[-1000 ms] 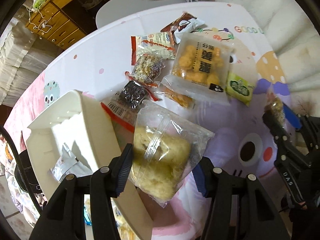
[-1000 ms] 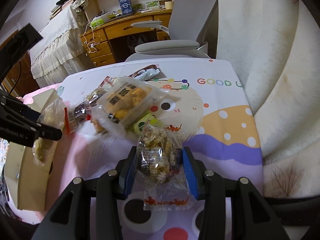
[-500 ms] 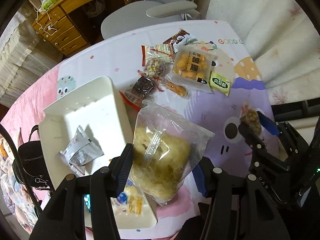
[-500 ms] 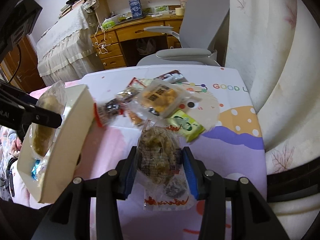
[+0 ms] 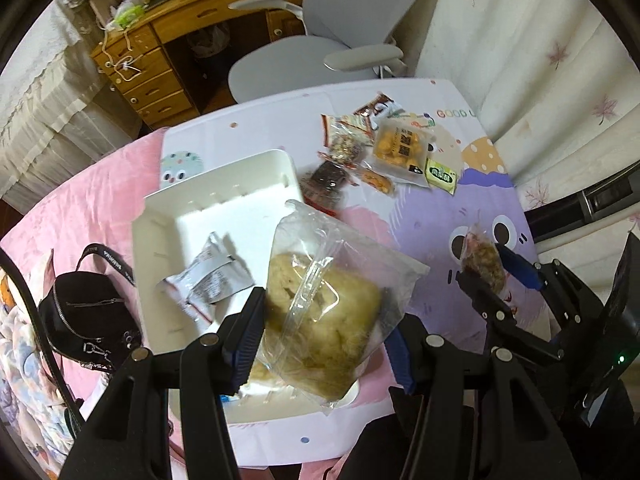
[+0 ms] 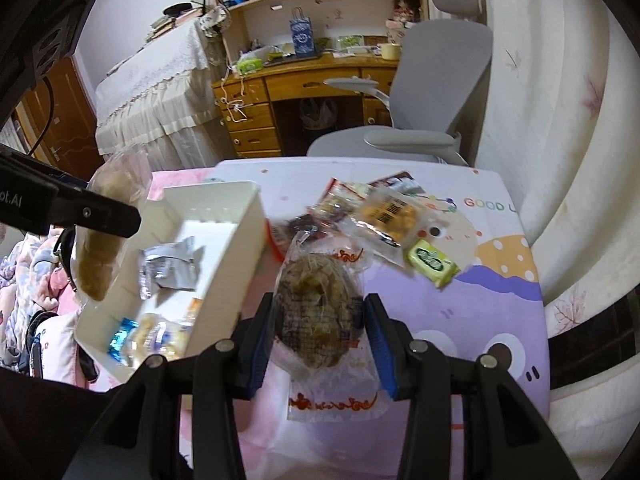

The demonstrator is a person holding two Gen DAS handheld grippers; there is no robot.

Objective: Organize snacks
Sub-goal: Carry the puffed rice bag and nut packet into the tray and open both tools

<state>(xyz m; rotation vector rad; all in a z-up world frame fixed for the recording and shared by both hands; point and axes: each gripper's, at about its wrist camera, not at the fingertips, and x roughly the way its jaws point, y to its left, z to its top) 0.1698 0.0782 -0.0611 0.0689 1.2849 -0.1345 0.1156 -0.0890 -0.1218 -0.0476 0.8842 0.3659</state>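
My left gripper (image 5: 324, 344) is shut on a clear bag of pale bread (image 5: 320, 312) and holds it high above the near end of the white box (image 5: 224, 184). My right gripper (image 6: 320, 340) is shut on a clear packet of brown cake with red print (image 6: 316, 304), raised above the table to the right of the box (image 6: 244, 216). The box holds a silver packet (image 5: 212, 276) and small snacks (image 6: 156, 336). Several loose snacks, among them a yellow puff bag (image 5: 400, 148) and a green packet (image 6: 432, 260), lie on the far table.
A black handbag (image 5: 84, 312) lies left of the box on pink bedding. A grey office chair (image 6: 420, 120) and a wooden desk (image 6: 280, 92) stand beyond the table. A white padded wall (image 6: 560, 140) runs along the right.
Both grippers have risen and pulled back with their packets held. More of the white box and room shows. The left gripper's bag is now over the box.
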